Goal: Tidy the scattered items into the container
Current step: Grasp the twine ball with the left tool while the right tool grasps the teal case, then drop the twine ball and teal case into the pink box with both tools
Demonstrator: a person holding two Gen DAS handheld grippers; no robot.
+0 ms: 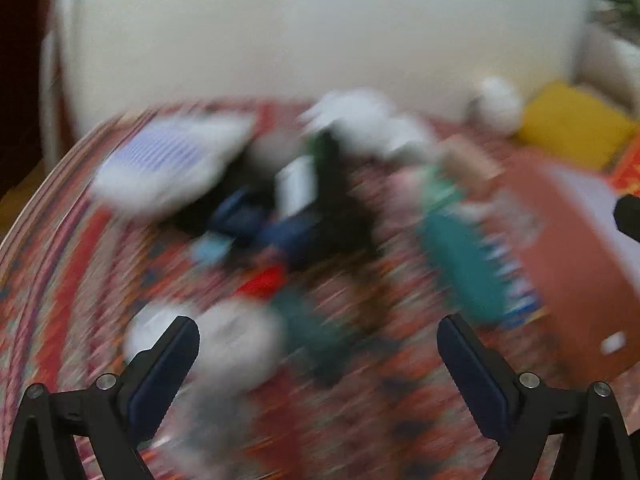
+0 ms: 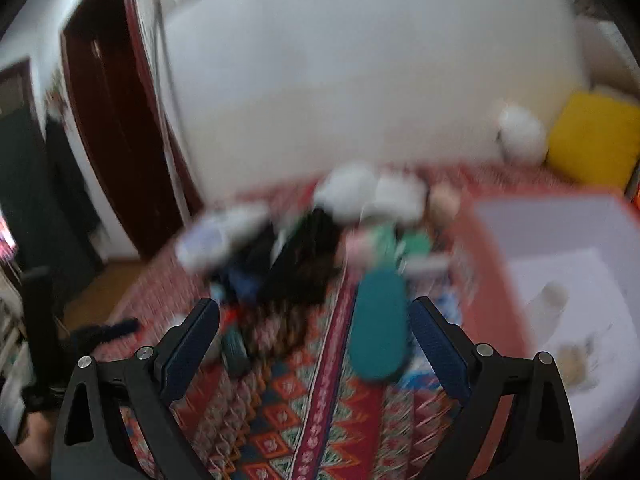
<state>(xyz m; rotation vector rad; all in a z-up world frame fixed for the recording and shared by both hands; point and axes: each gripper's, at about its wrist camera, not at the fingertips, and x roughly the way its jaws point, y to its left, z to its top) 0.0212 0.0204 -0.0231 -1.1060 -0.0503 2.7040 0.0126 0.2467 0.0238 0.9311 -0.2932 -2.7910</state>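
Note:
Both views are motion-blurred. Scattered items lie in a pile on a patterned red rug: a white striped item, dark blue and black items, a teal oblong item and a white round item. An orange-brown box with a white inside stands at the right; a couple of pale items lie in it. My left gripper is open above the rug near the white round item. My right gripper is open, with the teal item just ahead of its right finger.
A white wall or bed side runs behind the pile. A yellow cushion and a white round object sit at the far right. A dark wooden door and bare floor lie left of the rug.

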